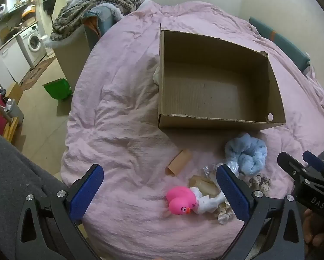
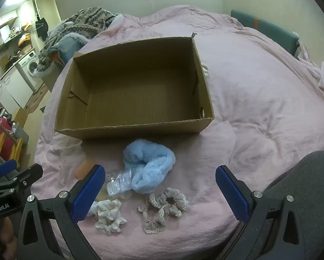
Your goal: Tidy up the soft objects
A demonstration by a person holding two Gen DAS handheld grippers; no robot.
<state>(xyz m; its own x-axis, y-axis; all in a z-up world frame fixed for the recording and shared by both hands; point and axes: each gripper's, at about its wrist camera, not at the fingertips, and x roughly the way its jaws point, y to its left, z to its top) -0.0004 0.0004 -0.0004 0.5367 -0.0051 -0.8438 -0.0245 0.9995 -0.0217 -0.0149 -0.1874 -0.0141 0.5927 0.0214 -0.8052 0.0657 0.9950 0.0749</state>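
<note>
Sitting untouched on the pink duvet [image 2: 248,99] just in front of the cardboard box [image 2: 136,127]: fluffy blue scrunchie [image 2: 149,169], cream scrunchie [image 2: 109,216], lacy beige scrunchies [image 2: 166,205], plus the pink rubber duck [image 1: 180,201] and cardboard tube [image 1: 179,162] nearby. Looking totally empty inside the box, so basically nothing sorted yet. Hovering wide open and holding nothing, both left gripper [image 1: 159,192] and right gripper [image 2: 159,192].

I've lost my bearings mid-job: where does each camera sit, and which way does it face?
Left wrist: on the left tool, open, facing the box across the pink duvet, duck below; the right tool and a grey sleeve show.
Right wrist: on the right tool, open, above scrunchies; the left tool shows.
Shared: box, duvet, blue fluffy cloth.
</note>
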